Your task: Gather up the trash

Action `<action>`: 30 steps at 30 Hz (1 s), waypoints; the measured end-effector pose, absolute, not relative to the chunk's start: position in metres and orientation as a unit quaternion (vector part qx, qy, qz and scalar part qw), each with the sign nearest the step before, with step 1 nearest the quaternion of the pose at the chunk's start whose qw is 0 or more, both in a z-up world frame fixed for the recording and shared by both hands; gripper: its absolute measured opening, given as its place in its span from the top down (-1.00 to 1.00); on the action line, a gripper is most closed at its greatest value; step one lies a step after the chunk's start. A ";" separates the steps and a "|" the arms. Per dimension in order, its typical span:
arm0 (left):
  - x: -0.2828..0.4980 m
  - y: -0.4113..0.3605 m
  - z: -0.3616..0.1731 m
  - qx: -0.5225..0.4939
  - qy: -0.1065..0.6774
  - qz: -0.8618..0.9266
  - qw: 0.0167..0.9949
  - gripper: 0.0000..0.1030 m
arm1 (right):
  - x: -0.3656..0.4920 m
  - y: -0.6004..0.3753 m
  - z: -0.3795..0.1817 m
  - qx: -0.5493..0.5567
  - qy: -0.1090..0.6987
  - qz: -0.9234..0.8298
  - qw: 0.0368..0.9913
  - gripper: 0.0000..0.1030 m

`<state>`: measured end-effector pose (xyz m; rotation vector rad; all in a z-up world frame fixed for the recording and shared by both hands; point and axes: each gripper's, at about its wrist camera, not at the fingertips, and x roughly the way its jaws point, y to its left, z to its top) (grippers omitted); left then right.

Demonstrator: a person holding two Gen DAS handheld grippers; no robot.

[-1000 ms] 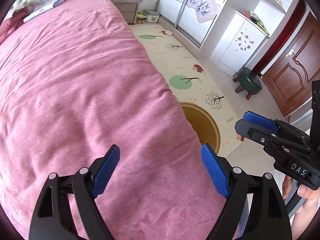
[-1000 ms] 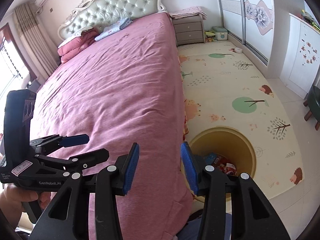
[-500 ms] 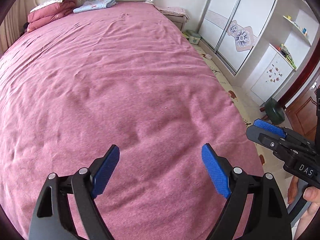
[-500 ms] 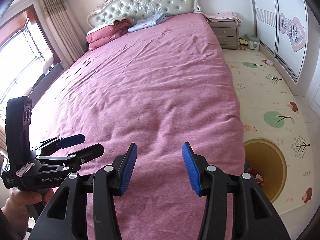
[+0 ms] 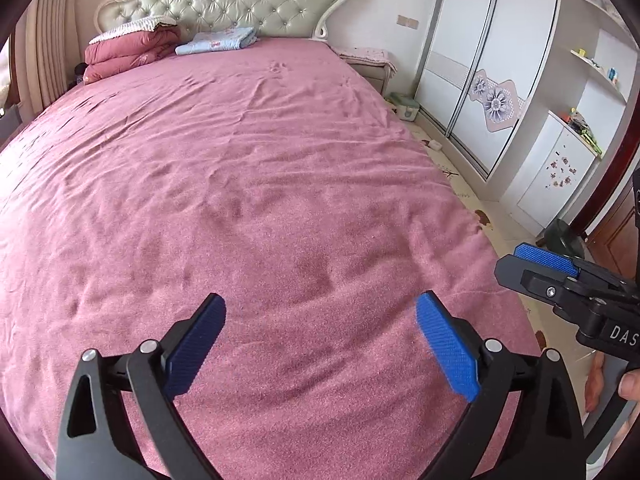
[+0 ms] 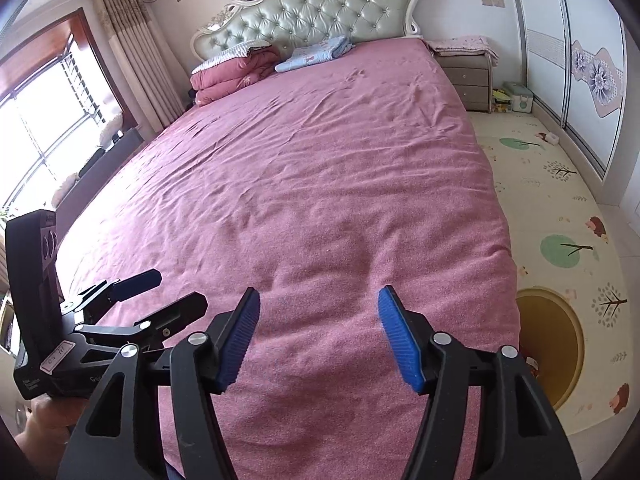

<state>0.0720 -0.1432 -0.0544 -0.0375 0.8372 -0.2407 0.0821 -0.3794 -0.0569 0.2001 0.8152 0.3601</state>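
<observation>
Two grippers hang over the foot of the bed (image 5: 248, 184), both angled down at the pink cover, nothing between either pair of jaws. Left gripper (image 5: 320, 340): blue pads spread v. wide & opening further, only wrinkled fabric showing in the gap. Right gripper (image 6: 316, 336): jaws opening too, a clear gap but narrower than the left's, again just bedspread between the pads. Each gripper shows in the other's cam, a hand (image 6: 44, 420) wrapped round the left one's grip at bottom left of the right view.

Trash: the only sign is in the yellow round bin (image 6: 560, 344) on the cartoon play mat (image 6: 560, 208), just beside the bed's right edge near the foot. A small red-and-white scrap (image 6: 530, 364) peeks out at the bin's left inner edge, mostly hidden by bedspread & gripper arm; can't tell what it is. Bedspread itself looks bare of litter, creases only.

Far end: folded pink quilt (image 5: 128, 52) & a light blue folded cloth (image 5: 218, 40) sit against the tufted headboard (image 5: 224, 4).
</observation>
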 end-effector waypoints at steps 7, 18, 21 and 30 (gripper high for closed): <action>0.051 -0.141 -0.040 -0.008 0.380 -0.122 0.917 -0.91 | 0.064 -0.374 -0.034 0.087 0.356 0.155 0.917 -0.56; 0.021 -0.125 -0.022 0.008 0.326 -0.089 0.941 -0.92 | 0.038 -0.359 -0.025 0.072 0.321 0.159 0.931 -0.74; 0.015 -0.121 -0.018 0.004 0.319 -0.088 0.944 -0.92 | 0.030 -0.352 -0.019 0.066 0.311 0.156 0.935 -0.77; 0.000 -0.117 -0.007 0.007 0.315 -0.077 0.946 -0.92 | 0.010 -0.348 -0.003 0.081 0.287 0.155 0.942 -0.83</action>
